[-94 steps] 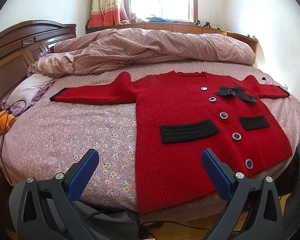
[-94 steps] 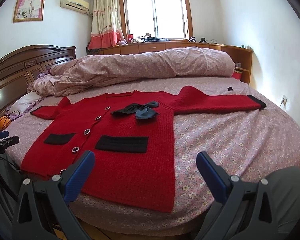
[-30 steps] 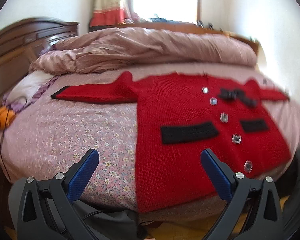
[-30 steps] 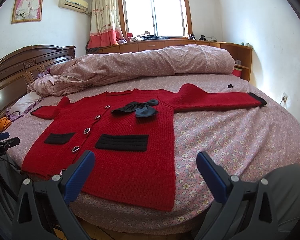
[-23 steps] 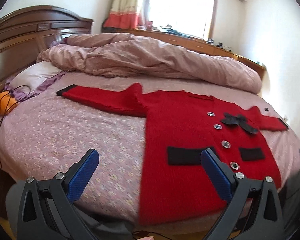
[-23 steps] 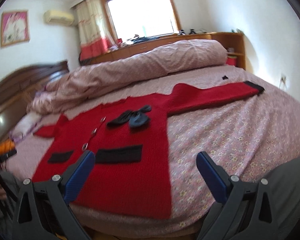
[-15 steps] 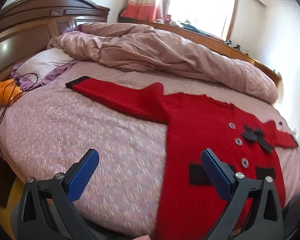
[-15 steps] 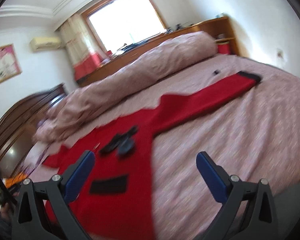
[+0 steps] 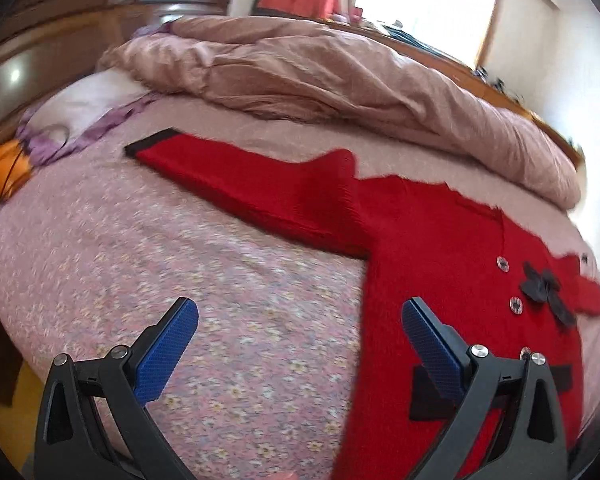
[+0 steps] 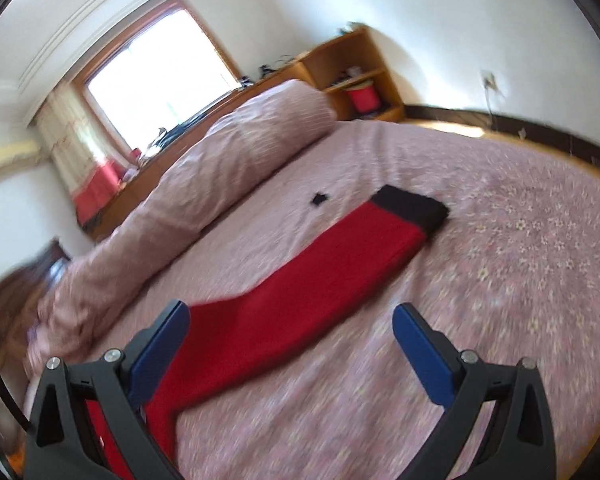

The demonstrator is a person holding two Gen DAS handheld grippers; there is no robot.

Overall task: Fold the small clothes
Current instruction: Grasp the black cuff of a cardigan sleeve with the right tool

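Observation:
A small red knit cardigan (image 9: 440,248) with black cuffs, black pockets, silver buttons and a dark bow (image 9: 542,284) lies flat and face up on the bed. Its left sleeve (image 9: 236,184) stretches out to the upper left, ending in a black cuff (image 9: 148,142). My left gripper (image 9: 298,320) is open and empty above the bedsheet, short of that sleeve. In the right wrist view the other sleeve (image 10: 320,280) runs up to a black cuff (image 10: 414,208). My right gripper (image 10: 290,322) is open and empty, hovering over the sleeve's near part.
A rumpled pink duvet (image 9: 320,68) lies along the far side of the bed. A dark wooden headboard (image 9: 60,40) and pillow (image 9: 80,100) are at the left, with an orange object and cables (image 9: 4,168). A small dark scrap (image 10: 319,199) lies near the right cuff. Wooden shelves (image 10: 352,76) stand behind.
Both grippers have swung outward and forward over the bed: the left toward the left sleeve, the right toward the right sleeve. Both stay open. The cardigan has not moved.

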